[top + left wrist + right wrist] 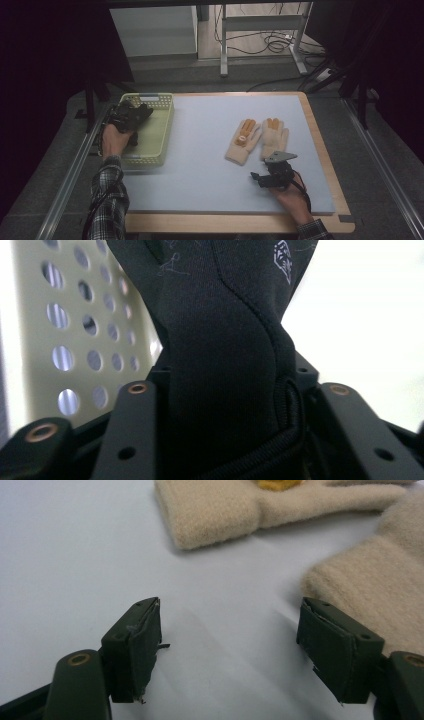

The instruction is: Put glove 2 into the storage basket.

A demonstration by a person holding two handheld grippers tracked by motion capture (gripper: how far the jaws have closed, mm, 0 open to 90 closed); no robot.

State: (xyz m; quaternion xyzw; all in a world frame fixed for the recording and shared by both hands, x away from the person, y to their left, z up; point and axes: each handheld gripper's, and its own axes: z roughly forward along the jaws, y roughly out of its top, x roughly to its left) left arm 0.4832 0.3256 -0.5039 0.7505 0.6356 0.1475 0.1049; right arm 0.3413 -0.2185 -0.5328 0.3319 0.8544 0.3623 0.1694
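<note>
The left claw [131, 114] hung over the yellow-green basket [159, 131] with a black glove [225, 340] between its jaws, surely to drop it inside; the glove was still caught there. Well right of the basket, two beige gloves [257, 140] lay flat on the surface [200, 165]. The right claw [230, 645] waited just before them, jaws apart and empty, ready for the nearer one.

Your high view looks forward and down over the whole blue mat [210, 165]. Your left gripper view sits tight against a black glove [225, 355] beside the basket [90, 325]. Your right gripper view skims low toward the beige gloves [280, 505], shared with the high view.
</note>
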